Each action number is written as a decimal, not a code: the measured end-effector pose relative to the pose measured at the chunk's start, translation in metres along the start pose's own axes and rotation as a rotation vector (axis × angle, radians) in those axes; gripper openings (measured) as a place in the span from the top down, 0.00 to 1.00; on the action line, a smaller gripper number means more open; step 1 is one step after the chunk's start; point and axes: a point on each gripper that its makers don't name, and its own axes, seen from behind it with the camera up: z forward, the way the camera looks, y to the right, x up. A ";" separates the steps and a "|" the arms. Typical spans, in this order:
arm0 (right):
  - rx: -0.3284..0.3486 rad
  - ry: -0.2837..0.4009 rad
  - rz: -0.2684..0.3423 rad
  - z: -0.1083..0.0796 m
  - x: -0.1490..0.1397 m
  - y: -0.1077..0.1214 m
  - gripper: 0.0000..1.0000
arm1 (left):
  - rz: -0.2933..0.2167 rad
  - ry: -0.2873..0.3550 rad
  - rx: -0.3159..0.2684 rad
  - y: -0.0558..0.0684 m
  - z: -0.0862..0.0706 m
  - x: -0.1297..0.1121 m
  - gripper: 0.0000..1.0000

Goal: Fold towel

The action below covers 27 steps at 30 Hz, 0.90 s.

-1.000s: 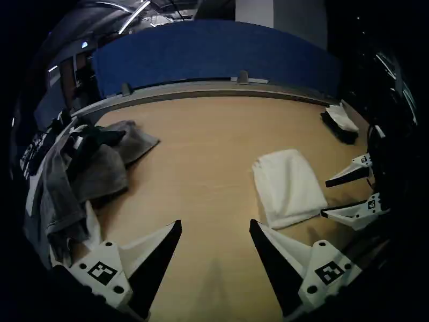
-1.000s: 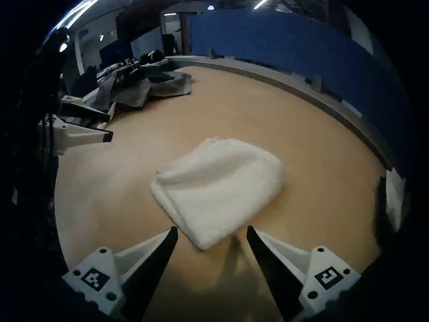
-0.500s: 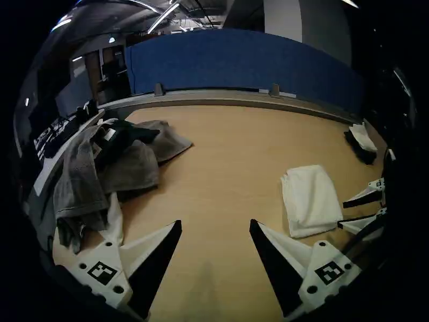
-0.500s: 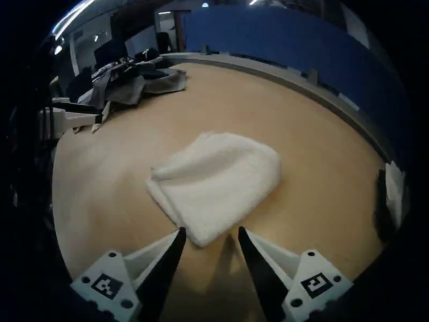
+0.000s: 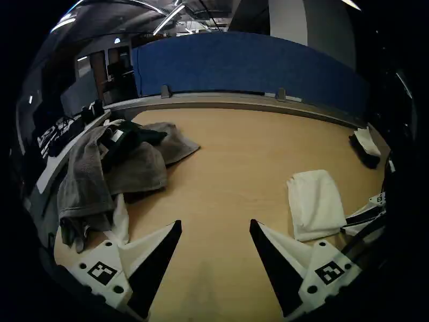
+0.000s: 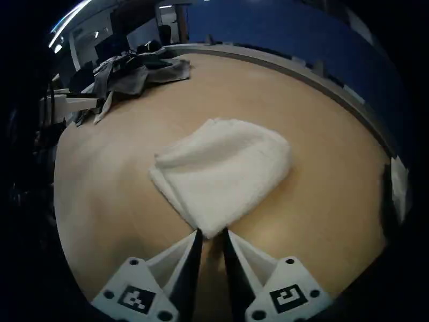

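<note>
Towel (image 6: 222, 172) lies folded on the desk (image 5: 236, 145), toward its right end, well apart from the grey pile (image 5: 118, 161) at the left edge. Right gripper (image 6: 211, 234) has its fingers nearly together around the near corner; whether they pinch it I cannot tell. Left gripper (image 5: 214, 225) hovers, fingers wide apart. This looks like taking hold for another fold. Next it needs a firm pinch through all layers.
</note>
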 end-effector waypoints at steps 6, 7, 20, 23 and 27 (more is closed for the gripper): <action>0.012 0.001 0.016 0.000 0.000 -0.001 0.94 | 0.003 0.001 0.002 -0.001 -0.001 0.000 0.06; 0.011 0.003 0.015 0.000 0.000 0.000 0.94 | 0.003 0.001 0.002 -0.001 -0.001 0.000 0.06; -0.003 0.082 0.010 -0.013 0.027 0.002 0.95 | 0.005 0.003 0.002 -0.001 -0.002 0.002 0.06; -0.007 0.129 0.007 -0.024 0.045 0.005 0.95 | 0.004 0.004 0.004 -0.002 -0.002 0.002 0.06; -0.014 0.196 -0.002 -0.044 0.072 0.009 0.95 | 0.000 0.006 0.006 -0.004 -0.004 0.003 0.06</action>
